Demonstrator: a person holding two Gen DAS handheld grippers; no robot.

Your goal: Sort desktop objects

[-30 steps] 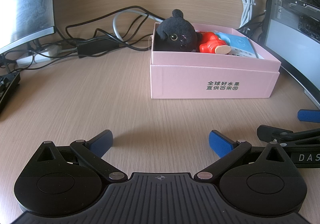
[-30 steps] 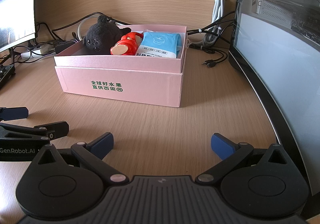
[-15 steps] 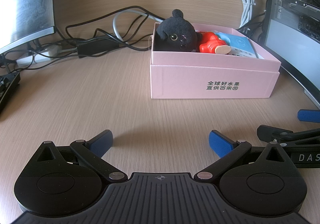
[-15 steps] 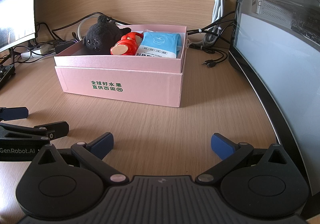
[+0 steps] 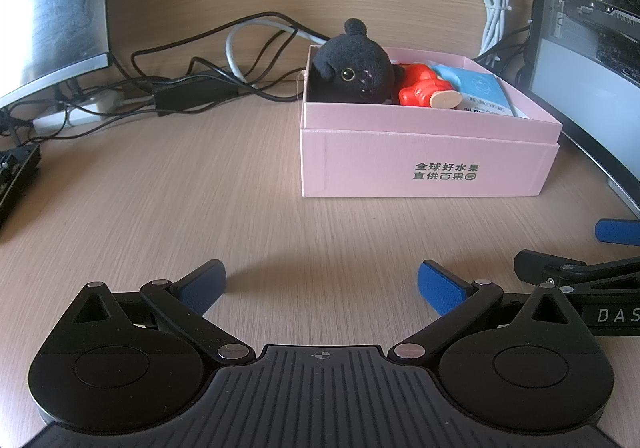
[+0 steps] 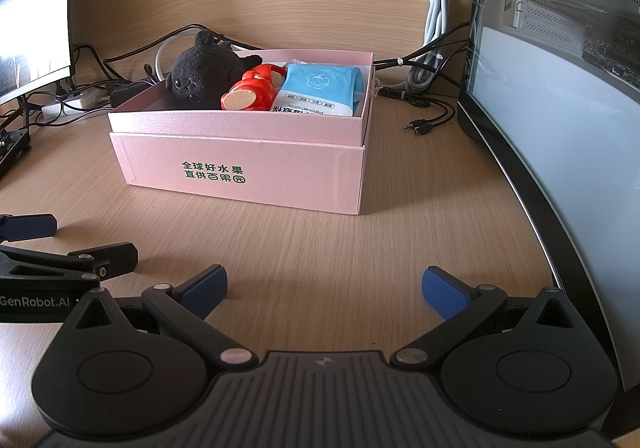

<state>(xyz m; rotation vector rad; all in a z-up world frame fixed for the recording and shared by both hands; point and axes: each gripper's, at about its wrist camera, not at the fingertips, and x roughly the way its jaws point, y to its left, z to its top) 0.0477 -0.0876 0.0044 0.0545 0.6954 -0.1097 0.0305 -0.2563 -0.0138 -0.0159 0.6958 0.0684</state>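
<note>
Your left gripper (image 5: 320, 284) sits low over the desk (image 5: 200, 188) with its blue pads spread wide apart and nothing between them, and your right gripper (image 6: 324, 288) is the same deal, spread wide and holding nothing, just beside the left one near the front edge of the desk. The pink box (image 6: 244, 172) sits further back toward the middle of the desk, well apart from both grippers. Inside it you've got the black plush toy (image 6: 204, 72) at the left end, the red toy (image 6: 252, 90) lying on its side next to it and touching it, and the blue pack of wipes (image 6: 320, 88) at the right end. Behind the box, cables (image 5: 208, 76) run along the back edge, and a monitor (image 6: 560, 136) stands on the right edge.
</note>
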